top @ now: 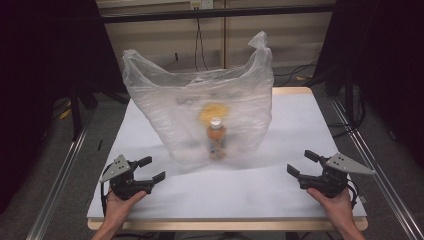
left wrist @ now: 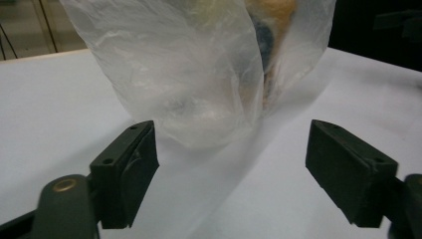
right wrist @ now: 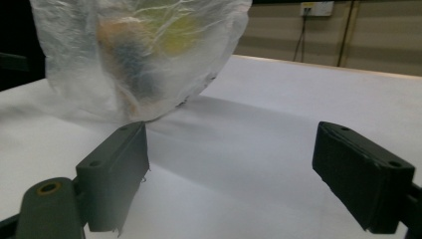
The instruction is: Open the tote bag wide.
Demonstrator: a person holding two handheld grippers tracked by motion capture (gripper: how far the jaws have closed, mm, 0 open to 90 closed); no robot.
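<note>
A clear plastic bag (top: pixel 165 105) stands upright in the middle of the white table (top: pixel 295 125), its two handles sticking up. Inside it an orange bottle (top: pixel 216 140) with a white cap stands upright, with something yellow (top: pixel 214 111) behind it. My left gripper (top: pixel 151 169) rests open at the front left, a short way from the bag's base (left wrist: pixel 199 119). My right gripper (top: pixel 302 162) rests open at the front right, with nothing between its jaws. From the right gripper view the bag (right wrist: pixel 74 55) shows blurred orange and yellow contents (right wrist: pixel 134 55).
Metal rails (top: pixel 65 165) run along both sides of the table. Dark stands and cables (top: pixel 300 72) lie on the floor behind it. The table's wooden front edge (top: pixel 225 225) is just ahead of the person's hands.
</note>
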